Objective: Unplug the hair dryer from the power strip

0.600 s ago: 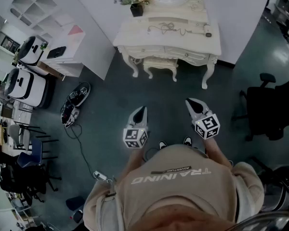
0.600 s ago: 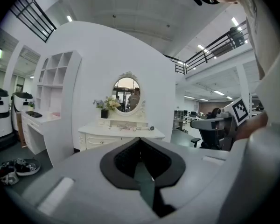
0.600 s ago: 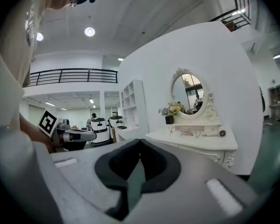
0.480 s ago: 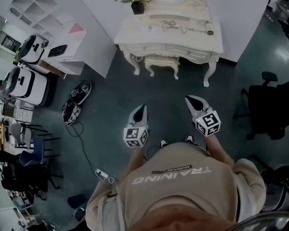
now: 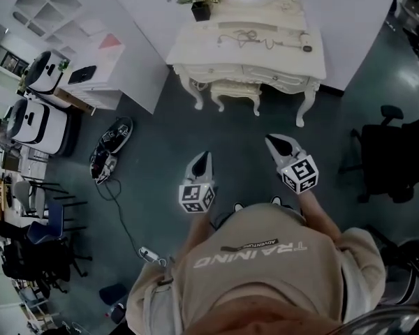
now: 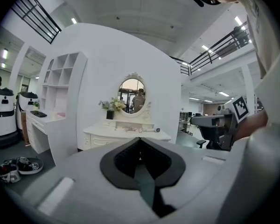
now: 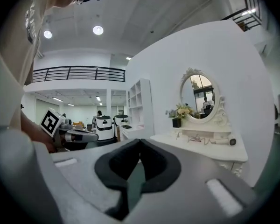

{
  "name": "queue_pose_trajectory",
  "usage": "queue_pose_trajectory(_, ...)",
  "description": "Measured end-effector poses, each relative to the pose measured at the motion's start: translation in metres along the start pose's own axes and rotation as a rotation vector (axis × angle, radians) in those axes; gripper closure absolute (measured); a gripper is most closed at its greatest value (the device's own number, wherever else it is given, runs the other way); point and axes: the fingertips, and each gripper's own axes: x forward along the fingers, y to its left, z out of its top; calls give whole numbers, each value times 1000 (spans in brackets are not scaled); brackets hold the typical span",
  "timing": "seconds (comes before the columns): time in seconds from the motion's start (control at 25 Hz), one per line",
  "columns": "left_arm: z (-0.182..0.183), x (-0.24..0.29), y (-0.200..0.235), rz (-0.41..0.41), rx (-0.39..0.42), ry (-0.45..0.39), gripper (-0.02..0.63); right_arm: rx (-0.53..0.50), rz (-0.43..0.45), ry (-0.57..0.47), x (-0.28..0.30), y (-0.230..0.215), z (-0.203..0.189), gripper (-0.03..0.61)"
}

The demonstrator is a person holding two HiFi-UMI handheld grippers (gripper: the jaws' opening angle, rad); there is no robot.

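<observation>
Hand-held grippers first: the left hand-held gripper and the right hand-held gripper both have their jaws closed tip to tip, with nothing between them, and each gripper view confirms this. Over the last half second the right hand-held gripper rises a little toward the table, while the left one barely shifts. In the head view the whole table drifts slightly to the right, so the person appears to be turning or stepping to face it. Judgement: this is still the approach. Both tools are well apart from the table, nothing has been touched, and the unplugging has not begun. The hair dryer lies on its side near the right end of the table top. It is a slim pale body with a dark end, and it also shows as a small shape in the left gripper view and the right gripper view. Its cord runs leftward across the table top in loose loops, below the mirror and to the right of the flower pot. Neither the plug nor the power strip can be made out at this range, so the socket end of the cord needs locating before any grasp.
</observation>
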Motion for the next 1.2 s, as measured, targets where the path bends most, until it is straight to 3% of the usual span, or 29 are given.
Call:
queue_pose_trajectory(0.32, -3, 10, 38, -58, 13, 6, 607, -9, -35, -7, 30, 17, 0, 574)
queue_pose_trajectory(0.6, -31, 13, 73, -140, -12, 79, 607, 45, -113, 36, 56, 39, -22, 574)
queue_pose_trajectory(0.84, -39, 34, 98, -155, -9, 100, 607, 59, -93, 64, 97, 39, -33, 574)
queue_pose_trajectory(1.0, -42, 71, 107, -142, -25, 125, 607, 78, -53, 80, 127, 20, -47, 574)
queue_pose_trajectory(1.2, -18, 118, 125, -116, 5, 121, 607, 104, -13, 69, 177, -30, -45, 574)
